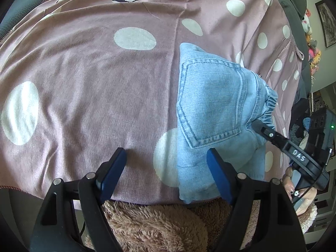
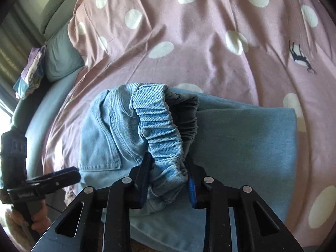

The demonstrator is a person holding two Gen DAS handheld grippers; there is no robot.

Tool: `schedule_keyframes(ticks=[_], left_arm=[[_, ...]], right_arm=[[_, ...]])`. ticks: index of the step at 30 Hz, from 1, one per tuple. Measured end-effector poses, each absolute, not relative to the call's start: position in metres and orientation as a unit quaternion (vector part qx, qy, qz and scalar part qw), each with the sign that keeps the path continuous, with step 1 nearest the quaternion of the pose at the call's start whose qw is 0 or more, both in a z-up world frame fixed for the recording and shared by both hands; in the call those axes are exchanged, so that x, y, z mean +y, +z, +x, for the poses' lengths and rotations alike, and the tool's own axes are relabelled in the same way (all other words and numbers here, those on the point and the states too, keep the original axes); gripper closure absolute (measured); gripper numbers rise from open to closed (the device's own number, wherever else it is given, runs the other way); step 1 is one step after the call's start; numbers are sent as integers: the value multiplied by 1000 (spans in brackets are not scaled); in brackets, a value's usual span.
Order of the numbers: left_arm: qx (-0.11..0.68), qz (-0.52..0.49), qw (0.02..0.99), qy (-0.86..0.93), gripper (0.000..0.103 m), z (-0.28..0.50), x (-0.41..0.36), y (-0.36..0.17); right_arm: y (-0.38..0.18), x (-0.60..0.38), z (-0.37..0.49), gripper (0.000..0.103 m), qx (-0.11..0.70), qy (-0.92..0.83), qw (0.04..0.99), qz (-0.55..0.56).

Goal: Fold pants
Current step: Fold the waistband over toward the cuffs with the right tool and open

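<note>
The right hand-held gripper pinches the jeans waistband; the left hand-held gripper gapes, seemingly empty.

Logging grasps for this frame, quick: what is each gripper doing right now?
Left gripper: open, holding nothing, above the bedspread.
Right gripper: shut on the elastic waistband of the jeans.

Pants: light blue denim, small, elastic gathered waistband. Folded into a compact bundle, back pocket facing up with stitched outline visible. Waistband end raised off the lower layer, its opening showing a darker grey inside. Lower layer lies flat and smooth on the bed, near its front edge.
</note>
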State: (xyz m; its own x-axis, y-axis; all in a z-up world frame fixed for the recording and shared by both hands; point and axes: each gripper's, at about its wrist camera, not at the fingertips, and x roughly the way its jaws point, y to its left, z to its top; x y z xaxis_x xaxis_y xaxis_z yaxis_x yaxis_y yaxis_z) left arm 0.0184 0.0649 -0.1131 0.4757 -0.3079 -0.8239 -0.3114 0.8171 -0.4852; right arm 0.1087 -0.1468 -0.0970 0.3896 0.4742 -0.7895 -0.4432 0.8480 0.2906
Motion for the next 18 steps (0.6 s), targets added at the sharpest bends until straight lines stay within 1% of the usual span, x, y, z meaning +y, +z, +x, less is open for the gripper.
schedule_keyframes(ticks=[7,13,16,18], left_arm=[[493,-298,817,6,25,15,70,-95],[485,-277,830,-9,25,29,59,-79],[483,-262,836,-19,25,40,48,-75],[483,-250,839,-24,25,49,41,-73]], right_arm=[[-60,-161,89,75,433,272,859,33],[-37,-204,72,76,391,212,895,36],[-41,-227,71,76,392,176,902,37],[-54,-240,75,77,411,161,896,47]])
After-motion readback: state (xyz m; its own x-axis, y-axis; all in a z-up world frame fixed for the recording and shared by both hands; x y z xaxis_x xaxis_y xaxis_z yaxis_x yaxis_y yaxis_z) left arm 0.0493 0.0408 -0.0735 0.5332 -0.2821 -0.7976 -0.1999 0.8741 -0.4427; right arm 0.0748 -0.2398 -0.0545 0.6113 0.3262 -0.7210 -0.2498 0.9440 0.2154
